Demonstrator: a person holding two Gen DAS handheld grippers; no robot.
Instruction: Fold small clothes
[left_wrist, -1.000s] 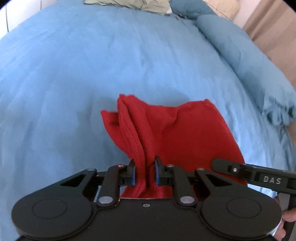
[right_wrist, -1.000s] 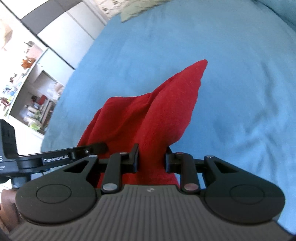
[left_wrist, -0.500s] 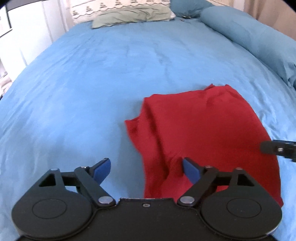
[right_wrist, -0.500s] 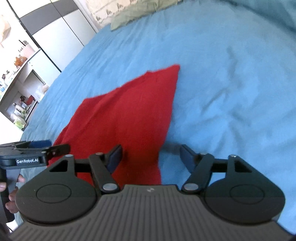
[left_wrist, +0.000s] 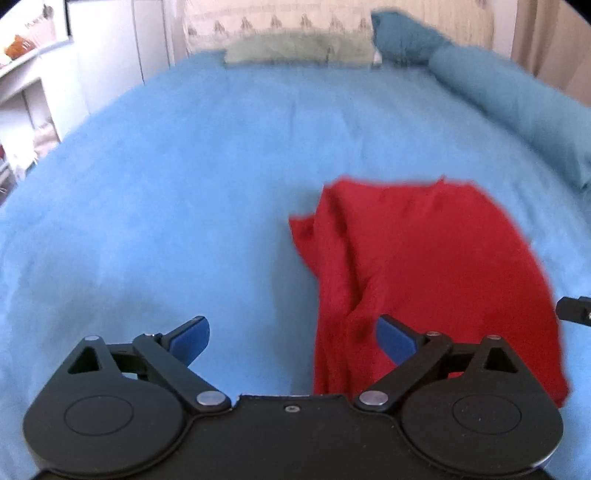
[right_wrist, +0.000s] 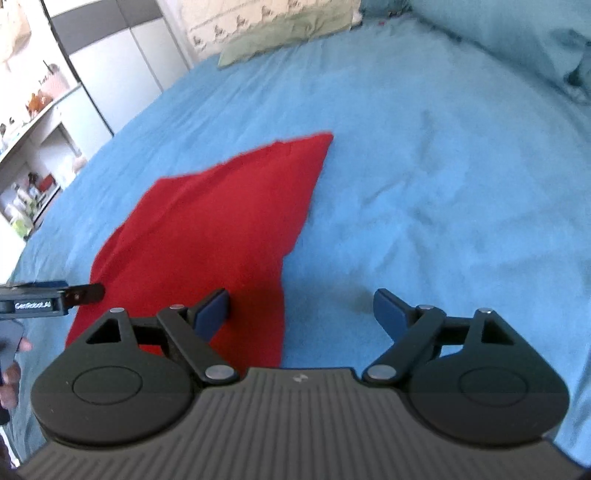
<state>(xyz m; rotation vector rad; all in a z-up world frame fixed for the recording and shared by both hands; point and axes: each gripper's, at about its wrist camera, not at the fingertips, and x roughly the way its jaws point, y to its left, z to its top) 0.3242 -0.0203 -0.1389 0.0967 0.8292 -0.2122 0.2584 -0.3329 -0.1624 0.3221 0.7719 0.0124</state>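
Observation:
A small red garment (left_wrist: 424, 266) lies folded flat on the blue bedspread (left_wrist: 184, 184); its left edge is bunched in ridges. My left gripper (left_wrist: 291, 338) is open and empty, just above the garment's near left edge. In the right wrist view the garment (right_wrist: 221, 229) lies as a flat wedge, pointing away. My right gripper (right_wrist: 301, 314) is open and empty over the garment's near right corner, its left finger (right_wrist: 210, 314) above the cloth. The left gripper's tip (right_wrist: 55, 297) shows at the left edge of that view.
A green pillow (left_wrist: 299, 50) and a patterned pillow lie at the head of the bed. A rolled blue duvet (left_wrist: 517, 107) runs along the right side. White shelves with small items (right_wrist: 33, 147) stand left of the bed.
Both grippers were shut on the raised red garment, then opened and let it go. The garment now lies flat, and both grippers have drawn back and up from it.

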